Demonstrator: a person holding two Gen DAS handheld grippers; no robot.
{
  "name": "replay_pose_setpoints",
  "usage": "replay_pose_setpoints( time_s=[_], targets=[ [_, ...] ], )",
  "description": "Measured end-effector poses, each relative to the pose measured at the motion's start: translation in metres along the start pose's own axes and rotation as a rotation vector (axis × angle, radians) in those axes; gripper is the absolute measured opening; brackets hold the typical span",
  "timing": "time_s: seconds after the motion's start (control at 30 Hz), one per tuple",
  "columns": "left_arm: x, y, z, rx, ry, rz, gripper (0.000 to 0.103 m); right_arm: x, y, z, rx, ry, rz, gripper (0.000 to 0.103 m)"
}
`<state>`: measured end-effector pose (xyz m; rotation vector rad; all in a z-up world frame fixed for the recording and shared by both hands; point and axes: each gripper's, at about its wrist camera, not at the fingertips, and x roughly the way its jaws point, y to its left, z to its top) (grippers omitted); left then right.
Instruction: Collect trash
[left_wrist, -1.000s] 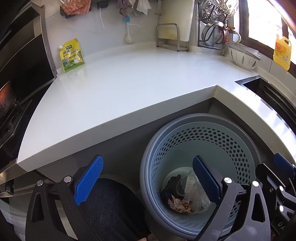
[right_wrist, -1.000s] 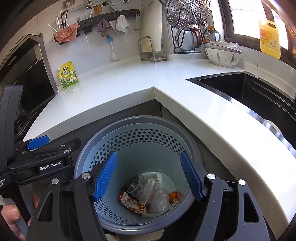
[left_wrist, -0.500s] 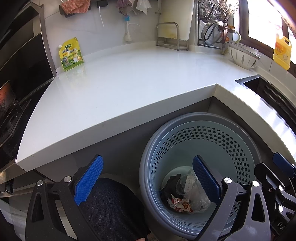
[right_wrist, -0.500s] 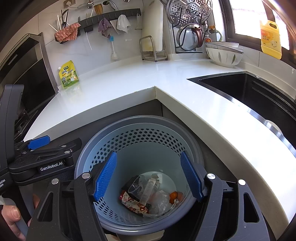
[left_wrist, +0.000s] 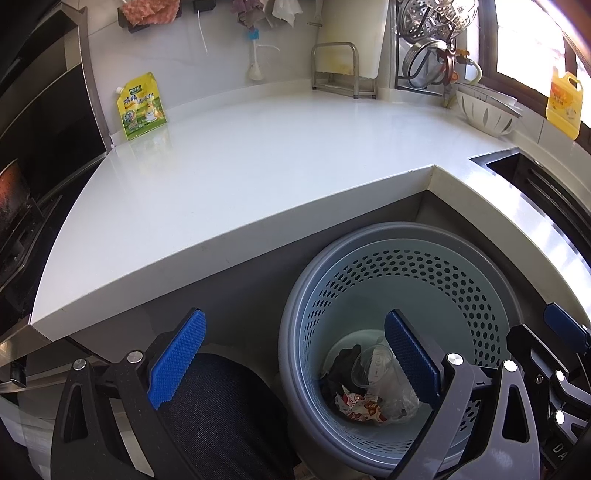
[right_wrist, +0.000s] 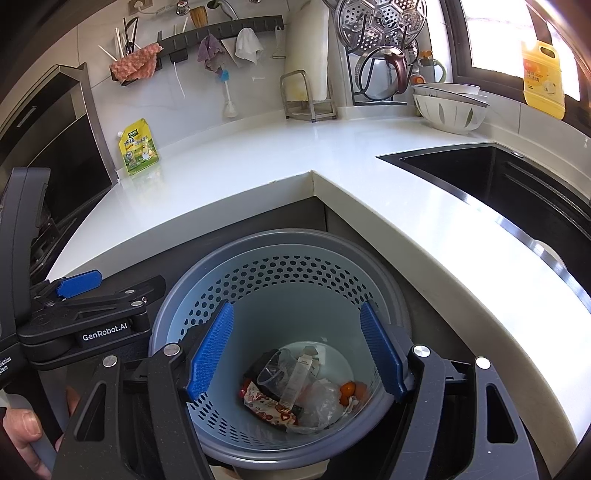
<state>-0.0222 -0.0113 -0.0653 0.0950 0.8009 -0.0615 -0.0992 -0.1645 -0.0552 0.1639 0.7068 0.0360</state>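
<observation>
- Below us, a round perforated trash basket (right_wrist: 280, 295) stands on the floor, tucked into the inner corner of an L-shaped white countertop (left_wrist: 258, 166).
- At its bottom we see the collected trash: a clear plastic cup (right_wrist: 273, 369), a red-and-white printed wrapper (right_wrist: 269, 406), crumpled clear film (right_wrist: 317, 402) and something orange (right_wrist: 351, 389), all lying together.
- Our right gripper (right_wrist: 295, 350) hangs over the basket mouth with its blue pads spread wide and nothing between them.
- Our left gripper (left_wrist: 291, 362) sits just beside it, equally wide and empty, one finger over the basket, the other over our dark-clothed knee (left_wrist: 221, 406).
- We judge the counter holds no obvious loose trash; the yellow-green pouch (left_wrist: 142, 107) against the back wall looks like a product, so we check before taking it.
- To work well, we lift both grippers straight up first, because the counter edge overhangs close behind the basket rim.
- Open room lies across the broad bare counter; the dark sink (right_wrist: 498, 177) to the right and the white colander (right_wrist: 448, 110) near the window narrow that side.
</observation>
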Motion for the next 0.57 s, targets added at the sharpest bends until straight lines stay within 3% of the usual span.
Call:
replay_pose_setpoints(
  time_s=[0.57],
  targets=[
    [-0.0020,-0.0014,-0.0021,0.007,-0.002,-0.006,0.096,0.0023,0.0005,0.0002,0.000,0.002,0.004,0.068]
  ],
)
